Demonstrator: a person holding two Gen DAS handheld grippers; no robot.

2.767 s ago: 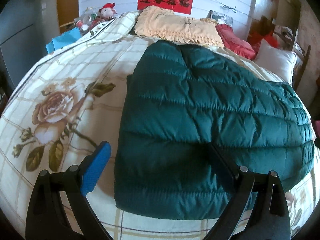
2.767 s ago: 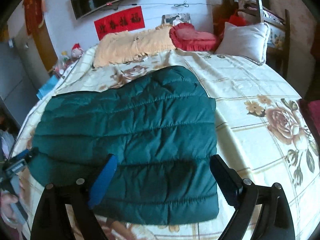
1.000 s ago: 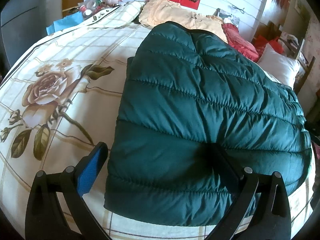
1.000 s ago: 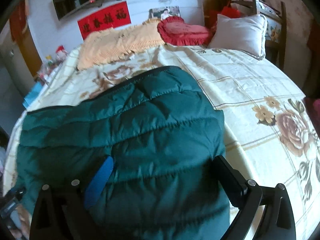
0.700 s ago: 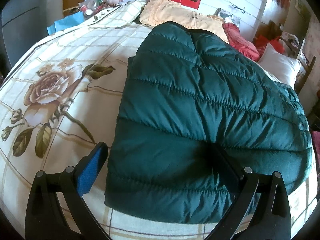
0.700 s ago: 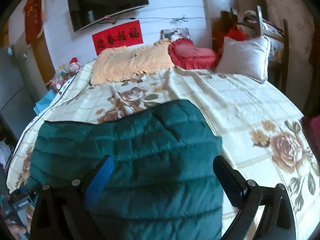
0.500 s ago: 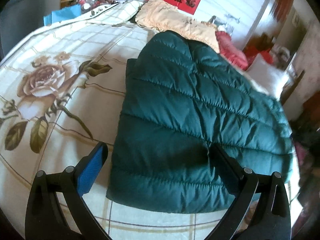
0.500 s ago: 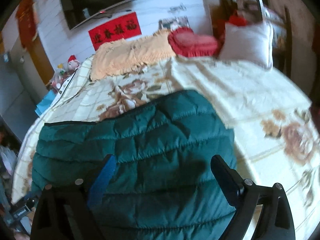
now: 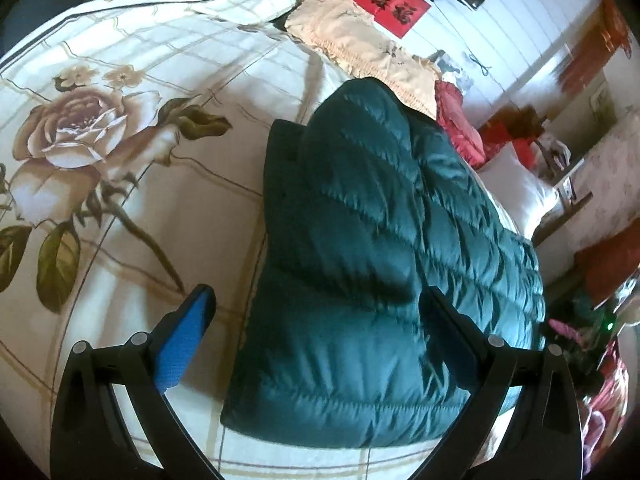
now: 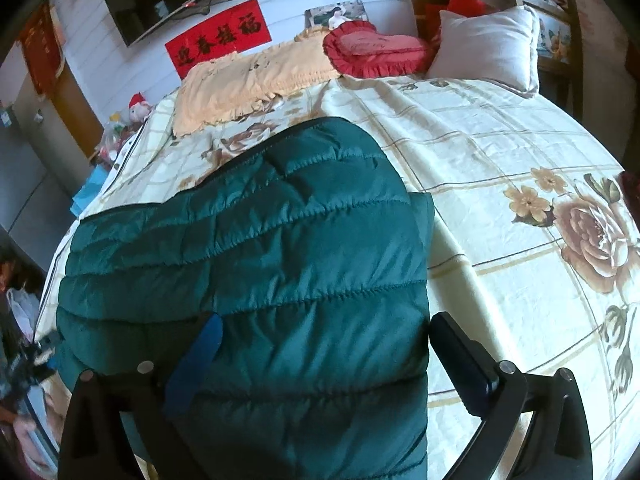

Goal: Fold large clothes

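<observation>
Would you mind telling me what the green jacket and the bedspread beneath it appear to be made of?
The jacket looks like a quilted padded shell, probably nylon or polyester: stitched puffy bands with a slight sheen. The bedspread looks like matte woven cotton or a blend, printed with roses and a grid, though the fibre is uncertain.

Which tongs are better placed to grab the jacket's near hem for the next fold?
Probably left. The left tongs straddle a corner of the green jacket, hem in view. The right tongs, jaws opening, sit over its middle.
</observation>
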